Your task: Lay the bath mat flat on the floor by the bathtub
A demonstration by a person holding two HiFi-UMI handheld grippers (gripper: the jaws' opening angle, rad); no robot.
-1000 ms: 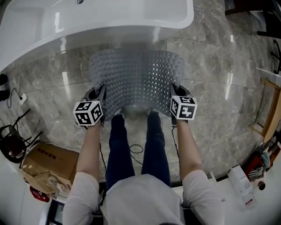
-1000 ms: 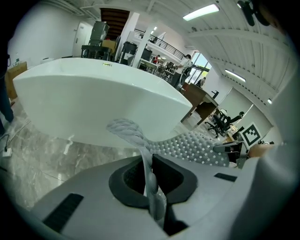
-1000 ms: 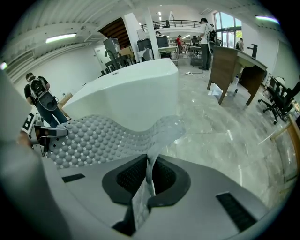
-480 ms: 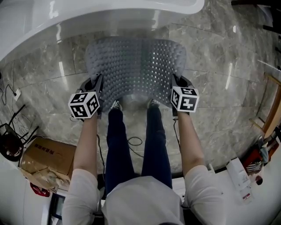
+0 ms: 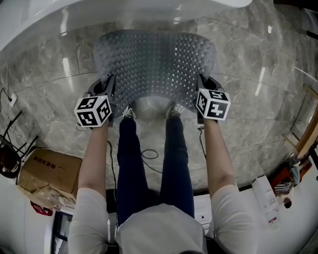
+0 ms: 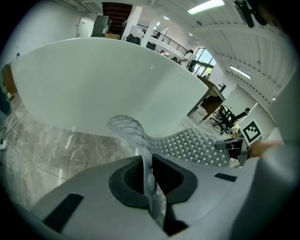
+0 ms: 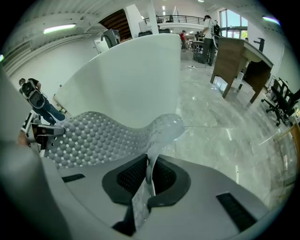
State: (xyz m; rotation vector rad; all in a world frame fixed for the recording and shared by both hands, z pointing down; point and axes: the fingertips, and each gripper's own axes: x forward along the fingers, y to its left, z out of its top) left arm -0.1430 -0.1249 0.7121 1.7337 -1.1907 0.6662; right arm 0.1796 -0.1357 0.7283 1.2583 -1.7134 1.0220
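The bath mat (image 5: 155,64) is grey, translucent and covered in bumps and holes. It hangs spread between my two grippers just in front of the white bathtub (image 5: 99,12), sagging in the middle over the marble floor. My left gripper (image 5: 107,83) is shut on the mat's left edge, and my right gripper (image 5: 201,82) is shut on its right edge. In the left gripper view the mat (image 6: 197,145) is pinched between the pads of the left gripper (image 6: 149,180). The right gripper view shows the mat (image 7: 93,136) clamped the same way in the right gripper (image 7: 149,176).
The person's feet (image 5: 128,113) stand just behind the mat's near edge. A cable (image 5: 149,158) lies on the floor between the legs. A cardboard box (image 5: 47,171) sits at the left, a wooden frame (image 5: 310,129) at the right. The tub wall (image 6: 108,89) rises close ahead.
Both grippers have sunk toward the floor with the mat held between them, keeping their spacing. The mat's far edge now lies closer to the tub's base.
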